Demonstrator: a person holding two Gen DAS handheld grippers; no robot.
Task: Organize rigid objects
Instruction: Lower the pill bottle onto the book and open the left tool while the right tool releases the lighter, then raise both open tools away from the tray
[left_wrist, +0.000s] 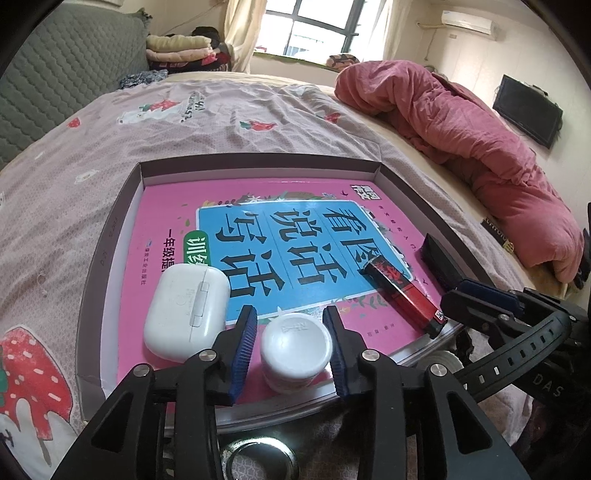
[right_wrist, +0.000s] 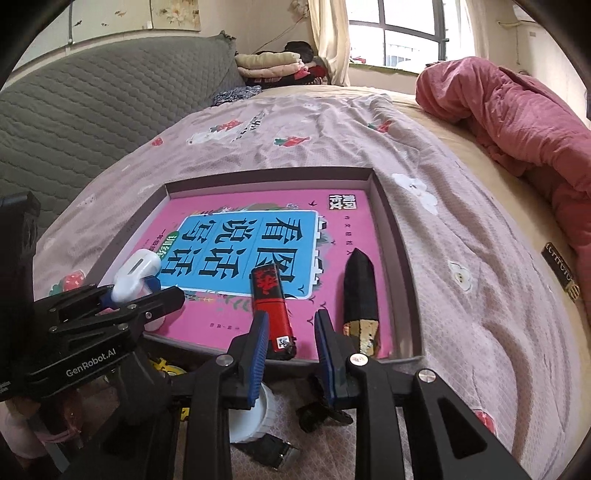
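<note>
A shallow grey tray (left_wrist: 110, 236) on the bed holds a pink book (left_wrist: 166, 206). On the book lie a white earbud case (left_wrist: 186, 314), a small white jar (left_wrist: 295, 343), a red lighter (left_wrist: 402, 291) and a black object (left_wrist: 439, 258). My left gripper (left_wrist: 291, 347) is open around the upright jar, with a gap at the left pad. In the right wrist view my right gripper (right_wrist: 291, 350) is open at the tray's near edge. The near end of the lighter (right_wrist: 271, 310) lies beside its left pad, unpinched. The black, gold-ended object (right_wrist: 358, 291) lies just to its right.
Loose items lie on the bedspread in front of the tray: a white cap (right_wrist: 255, 417), a watch strap (left_wrist: 517, 350), a metal ring (left_wrist: 258, 461). A rumpled red duvet (left_wrist: 480, 140) fills the right side. A grey quilted headboard (left_wrist: 55, 81) stands at the left.
</note>
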